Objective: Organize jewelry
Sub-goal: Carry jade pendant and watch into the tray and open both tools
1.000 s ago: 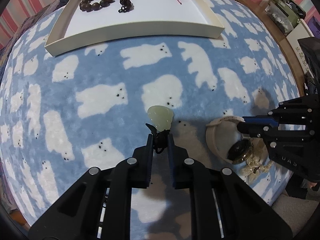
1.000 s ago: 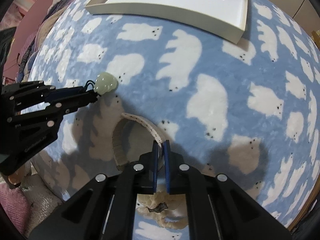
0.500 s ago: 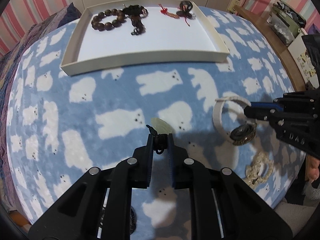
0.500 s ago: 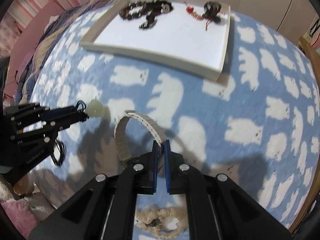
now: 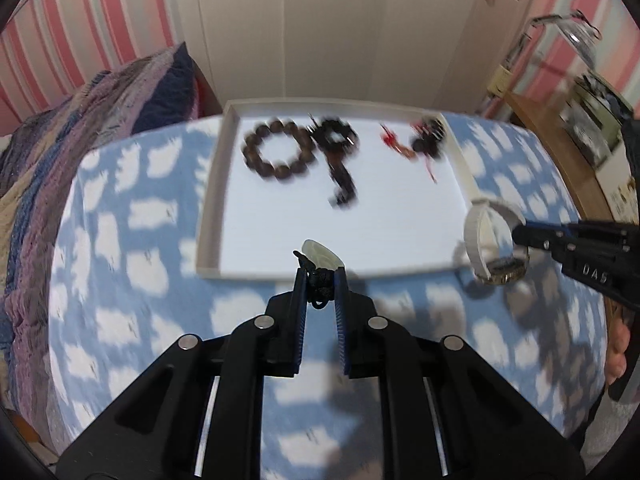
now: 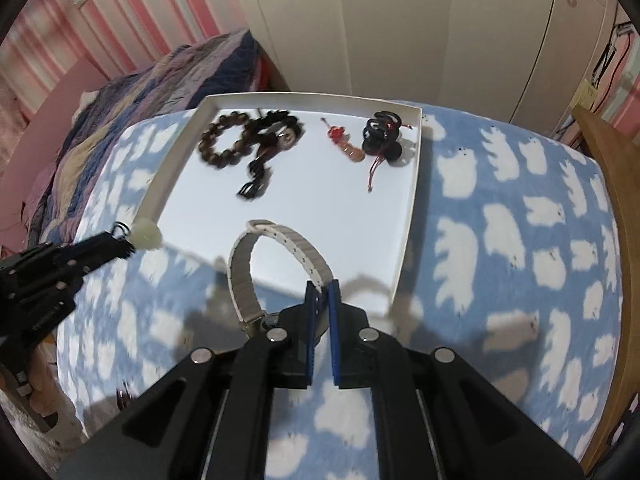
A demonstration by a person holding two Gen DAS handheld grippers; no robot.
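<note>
The left gripper (image 5: 320, 276) has its jaws clenched on the black cord of a pale green jade-like pendant (image 5: 320, 256), held above the near rim of the shallow white rectangular tray (image 5: 216, 208). The right gripper (image 6: 322, 292) grips the strap of a cream-banded wristwatch (image 6: 276, 256) over the tray's near right corner. Inside the tray lie a dark wooden bead bracelet (image 6: 224, 140), a black tasselled piece (image 6: 268, 148), blurred, and what appears to be a red-corded charm (image 6: 348, 148). The tray rests on a blue blanket with white bears (image 6: 500, 240).

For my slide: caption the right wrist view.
Right gripper carries a watch toward the tray.
</note>
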